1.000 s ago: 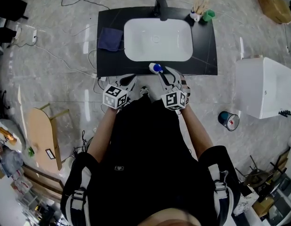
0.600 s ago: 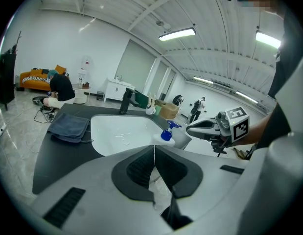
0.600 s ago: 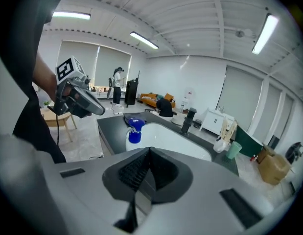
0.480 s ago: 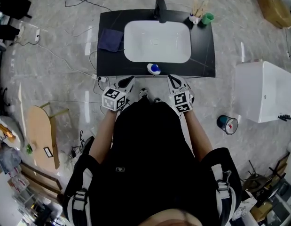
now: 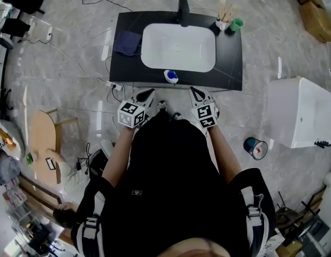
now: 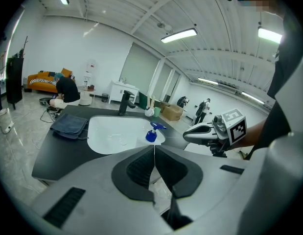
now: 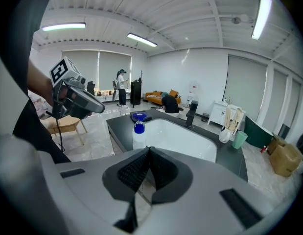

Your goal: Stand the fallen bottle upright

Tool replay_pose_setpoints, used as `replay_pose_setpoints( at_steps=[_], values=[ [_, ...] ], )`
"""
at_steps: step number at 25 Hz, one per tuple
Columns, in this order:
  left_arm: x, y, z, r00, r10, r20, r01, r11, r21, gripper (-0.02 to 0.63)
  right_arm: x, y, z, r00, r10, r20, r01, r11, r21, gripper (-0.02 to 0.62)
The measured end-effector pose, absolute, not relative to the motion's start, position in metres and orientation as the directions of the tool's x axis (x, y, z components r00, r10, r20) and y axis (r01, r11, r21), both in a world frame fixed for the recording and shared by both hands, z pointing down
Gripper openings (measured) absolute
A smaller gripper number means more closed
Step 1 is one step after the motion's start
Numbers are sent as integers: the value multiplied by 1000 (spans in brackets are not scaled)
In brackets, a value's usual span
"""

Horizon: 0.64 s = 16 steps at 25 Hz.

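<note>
A white bottle [image 5: 171,77] with a blue spray cap stands upright on the front edge of the black counter [image 5: 233,63], just before the white sink [image 5: 178,47]. Both grippers hang over the floor, drawn back from the counter. The left gripper [image 5: 148,92] is shut with nothing between its jaws, and so is the right gripper [image 5: 193,91]. In the left gripper view the bottle [image 6: 151,133] shows just past the closed left gripper [image 6: 154,149]. The right gripper view has the bottle [image 7: 138,135] ahead of the right gripper [image 7: 148,151], slightly left.
A folded blue cloth [image 5: 126,42] lies left of the sink. A black faucet [image 5: 183,8], a holder with sticks [image 5: 224,16] and a green cup [image 5: 237,23] stand at the back. A white cabinet [image 5: 301,111] and a small bin [image 5: 255,147] are on the right.
The right gripper, open at the bottle a second ago, has drawn back from it and shut. Both grippers have moved away from the counter; the bottle stays standing.
</note>
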<state>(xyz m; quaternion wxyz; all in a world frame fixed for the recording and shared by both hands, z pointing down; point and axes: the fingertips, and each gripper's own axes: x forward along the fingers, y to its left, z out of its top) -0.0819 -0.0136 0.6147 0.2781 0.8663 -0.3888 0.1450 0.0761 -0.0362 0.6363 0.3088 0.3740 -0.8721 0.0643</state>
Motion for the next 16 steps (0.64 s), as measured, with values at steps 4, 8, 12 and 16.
replay_pose_setpoints(
  at_steps=[4,8,12,16],
  values=[
    [-73,-4,612,640,-608,470,-767,-528,363,15,82,-31,634,-548,-595,588,-687,721,91,60],
    [-66,7,611,627,-618,474,-779,-516,357,15,84,-23,634,-573,-578,581,-675,735,65,60],
    [-58,15,607,616,-631,472,-788,-508,348,15,88,-16,634,-589,-568,575,-663,746,58,60],
    [-49,25,607,603,-646,468,-797,-495,345,15,93,-10,630,-601,-560,571,-656,753,49,60]
  ],
)
